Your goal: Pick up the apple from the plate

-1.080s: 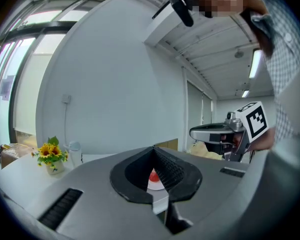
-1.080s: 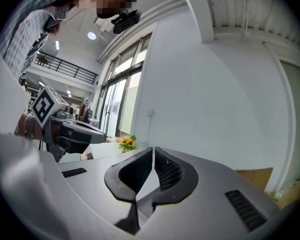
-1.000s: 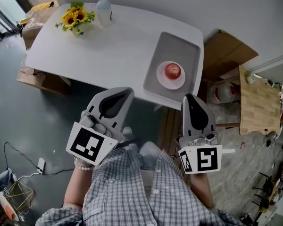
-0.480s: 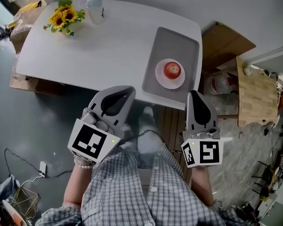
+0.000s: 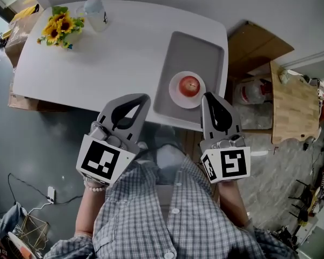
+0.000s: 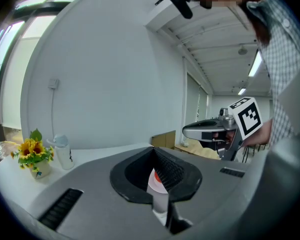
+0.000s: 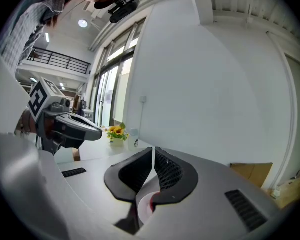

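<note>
A red apple (image 5: 189, 85) sits on a small white plate (image 5: 176, 95), which rests near the front of a grey tray (image 5: 196, 50) on the white table's right side. My right gripper (image 5: 207, 95) is shut and empty, its tip just right of the plate over the tray's near edge. My left gripper (image 5: 144, 96) is also shut and empty, at the table's front edge left of the tray. In the left gripper view the apple (image 6: 154, 175) peeks between the shut jaws. The plate (image 7: 144, 205) shows below the jaws in the right gripper view.
Sunflowers in a vase (image 5: 58, 27) and a clear cup (image 5: 94, 12) stand at the white table's (image 5: 108, 58) far left. A wooden board (image 5: 294, 104) and cardboard (image 5: 256, 47) lie right of the table. Cables (image 5: 21, 198) trail on the floor.
Both grippers have moved forward towards the table. The right one has reached the tray's near edge beside the plate. Both stay shut.
</note>
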